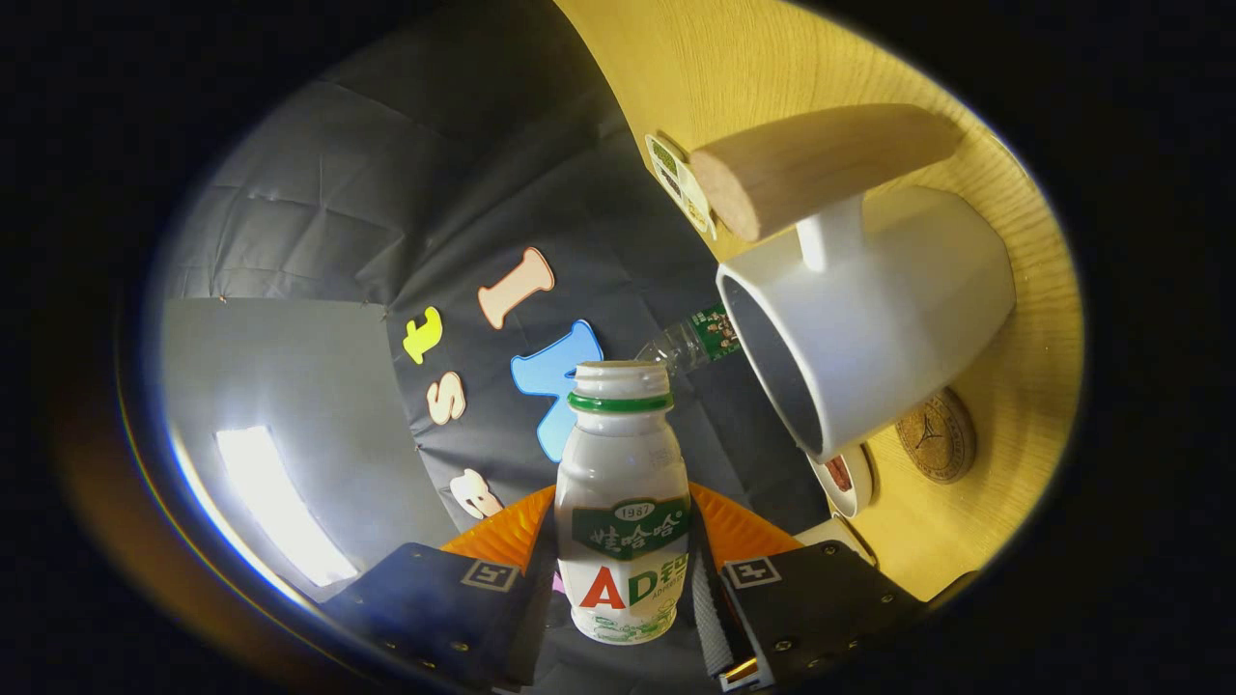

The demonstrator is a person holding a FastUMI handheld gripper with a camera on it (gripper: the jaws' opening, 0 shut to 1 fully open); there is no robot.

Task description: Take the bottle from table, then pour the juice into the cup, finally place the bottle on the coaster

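Bottle (623,502) clamped between gripper (618,589) fingers (uncapped).

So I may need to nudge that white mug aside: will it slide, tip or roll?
The mug looks wide and squat, so it probably slides rather than tips. Its wooden handle juts out, so a push there would likely spin it. The gripper holds the bottle.
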